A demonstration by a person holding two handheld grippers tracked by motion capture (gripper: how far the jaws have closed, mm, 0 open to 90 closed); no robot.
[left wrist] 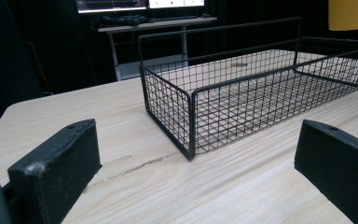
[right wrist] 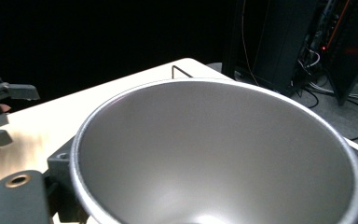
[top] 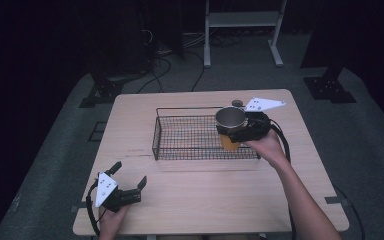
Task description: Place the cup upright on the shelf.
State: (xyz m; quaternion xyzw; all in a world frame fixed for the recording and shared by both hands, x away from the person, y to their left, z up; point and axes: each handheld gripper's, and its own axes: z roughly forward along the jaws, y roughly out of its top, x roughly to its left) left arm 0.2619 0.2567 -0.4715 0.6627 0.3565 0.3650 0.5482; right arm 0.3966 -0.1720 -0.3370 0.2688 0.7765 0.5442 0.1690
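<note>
We can't spot any readable labels. Our right gripper (top: 240, 131) pinches the upright cup (top: 230, 127) over the basket's (top: 190, 150) right end; left gripper (top: 128, 176) spread wide.

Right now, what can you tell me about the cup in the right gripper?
The cup has a silvery metal rim and a smooth, empty, matte grey inside, with a yellow-orange outside. It stands upright, mouth up, clamped by the right gripper and held over the right end of the black wire basket, apparently above its floor. Nothing else touches it.
</note>
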